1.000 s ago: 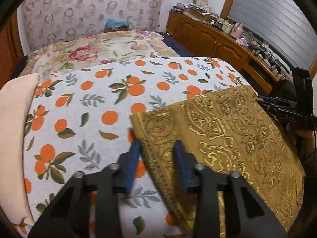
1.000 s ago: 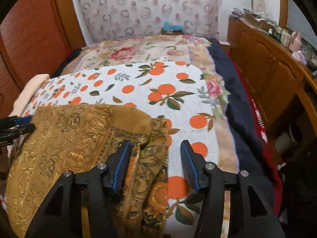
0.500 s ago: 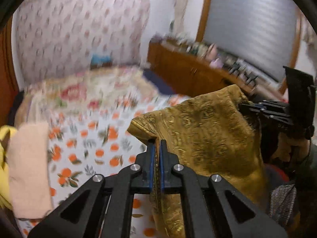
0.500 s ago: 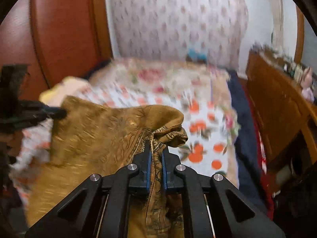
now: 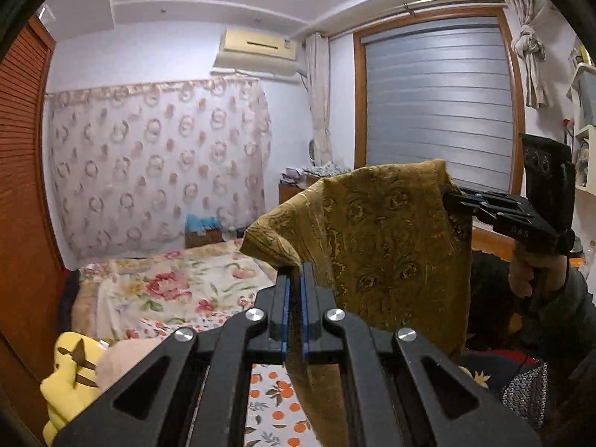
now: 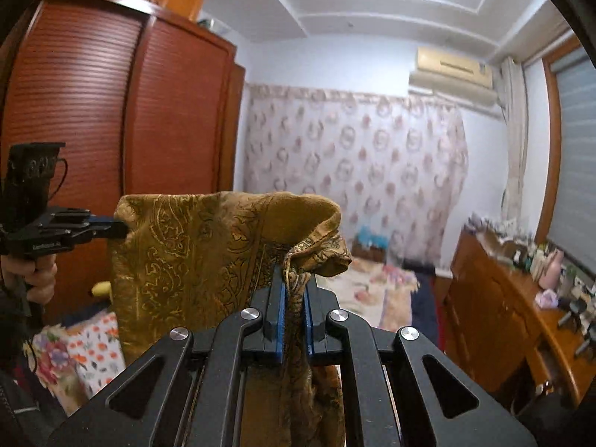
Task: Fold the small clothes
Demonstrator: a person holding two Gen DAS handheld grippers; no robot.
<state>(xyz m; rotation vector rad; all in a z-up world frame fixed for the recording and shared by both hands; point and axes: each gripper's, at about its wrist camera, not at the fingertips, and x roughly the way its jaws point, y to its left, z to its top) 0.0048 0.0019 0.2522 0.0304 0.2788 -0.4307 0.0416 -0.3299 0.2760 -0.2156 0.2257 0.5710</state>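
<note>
Left gripper and right gripper each clenched on corner of gold patterned cloth, suspended above bed. Risk: thin pinch slips, corner drops, cloth bunches.

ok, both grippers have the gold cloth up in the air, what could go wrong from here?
1. The left gripper pinches only a thin edge of the gold paisley-patterned cloth; it may slip free.
2. The right gripper clamps a bunched corner, so the fold may come out uneven.
3. The slack top edge may crease.
</note>
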